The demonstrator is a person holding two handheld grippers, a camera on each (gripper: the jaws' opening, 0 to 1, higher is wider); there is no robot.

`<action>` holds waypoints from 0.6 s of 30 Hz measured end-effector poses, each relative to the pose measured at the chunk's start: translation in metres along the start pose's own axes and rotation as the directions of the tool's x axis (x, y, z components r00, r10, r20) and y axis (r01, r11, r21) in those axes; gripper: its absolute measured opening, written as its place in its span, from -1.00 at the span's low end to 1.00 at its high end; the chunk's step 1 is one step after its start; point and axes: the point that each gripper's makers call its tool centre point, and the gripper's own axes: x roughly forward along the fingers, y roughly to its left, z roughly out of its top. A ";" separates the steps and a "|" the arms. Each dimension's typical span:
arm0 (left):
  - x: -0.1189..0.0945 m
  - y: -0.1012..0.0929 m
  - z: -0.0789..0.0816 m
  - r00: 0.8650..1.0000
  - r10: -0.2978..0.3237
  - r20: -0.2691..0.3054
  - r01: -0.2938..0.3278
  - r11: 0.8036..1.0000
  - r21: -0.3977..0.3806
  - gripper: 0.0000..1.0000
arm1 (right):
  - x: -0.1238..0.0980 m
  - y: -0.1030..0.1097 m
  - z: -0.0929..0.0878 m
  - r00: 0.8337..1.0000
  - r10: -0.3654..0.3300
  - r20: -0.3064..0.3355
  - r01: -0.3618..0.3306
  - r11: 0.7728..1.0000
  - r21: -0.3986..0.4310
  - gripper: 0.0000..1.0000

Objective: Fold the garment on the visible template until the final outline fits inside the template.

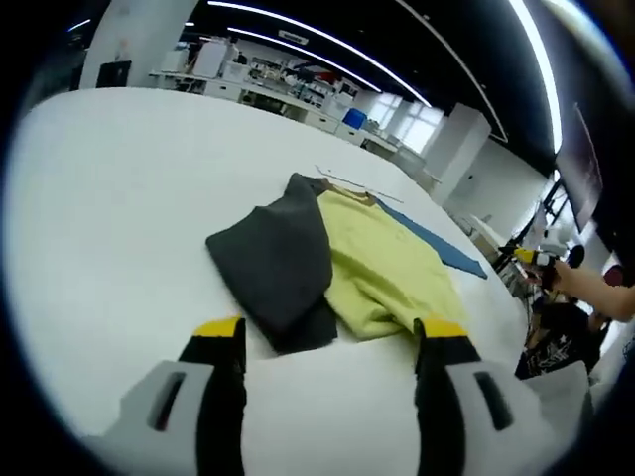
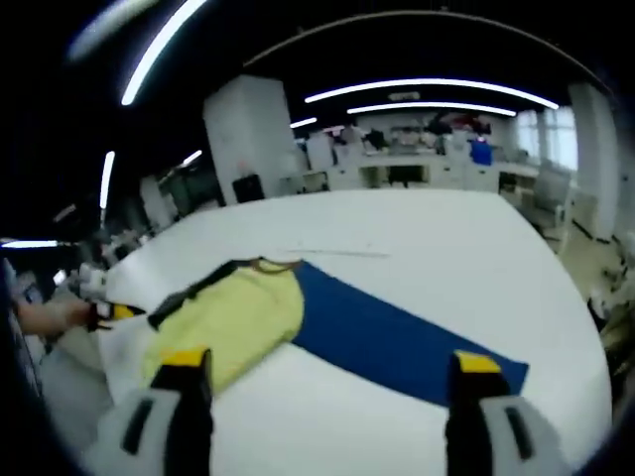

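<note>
A yellow garment (image 1: 382, 268) lies crumpled on the white table (image 1: 119, 198), with its dark grey part (image 1: 278, 263) folded over its left side. A blue template (image 1: 442, 248) sticks out from under its far side. My left gripper (image 1: 332, 332) hovers just short of the garment, open and holding nothing. In the right gripper view the yellow garment (image 2: 233, 317) covers the left end of the blue template (image 2: 397, 337), and the grey part (image 2: 189, 288) runs along its left edge. My right gripper (image 2: 330, 362) is open over them and holds nothing.
A thin strip (image 1: 347, 180) lies on the table beyond the garment. The right gripper's yellow tip (image 1: 536, 256) and a person's arm (image 1: 595, 288) reach in at the table's right edge. Desks and shelves (image 1: 258, 79) stand far behind.
</note>
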 end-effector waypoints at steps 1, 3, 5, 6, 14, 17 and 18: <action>0.001 0.009 0.003 1.000 0.012 0.006 -0.012 1.000 -0.024 0.25 | -0.001 0.004 0.000 1.000 0.006 0.002 -0.006 1.000 0.000 0.98; 0.001 0.014 0.007 0.999 0.026 0.020 -0.025 0.997 -0.068 0.26 | -0.004 0.021 -0.003 0.999 0.034 -0.002 -0.034 0.999 0.003 0.98; 0.003 0.019 0.010 0.999 0.041 0.033 -0.037 0.994 -0.103 0.25 | -0.005 0.026 -0.007 0.998 0.057 -0.011 -0.057 0.998 -0.005 0.98; 0.003 0.022 0.011 0.998 0.045 0.035 -0.041 0.993 -0.109 0.22 | -0.005 0.030 -0.009 0.998 0.059 -0.012 -0.060 0.998 -0.012 0.98; 0.013 0.041 0.016 0.995 0.094 0.037 -0.088 0.985 -0.149 -0.01 | -0.016 0.046 -0.012 0.995 0.097 0.011 -0.097 0.995 0.009 0.98; 0.016 0.047 0.016 0.994 0.106 0.033 -0.099 0.980 -0.175 -0.08 | -0.024 0.050 -0.013 0.995 0.102 0.015 -0.102 0.995 0.012 0.96; 0.019 0.050 0.016 0.994 0.110 0.027 -0.103 0.978 -0.181 -0.10 | -0.028 0.051 -0.013 0.995 0.103 0.016 -0.104 0.994 0.016 0.91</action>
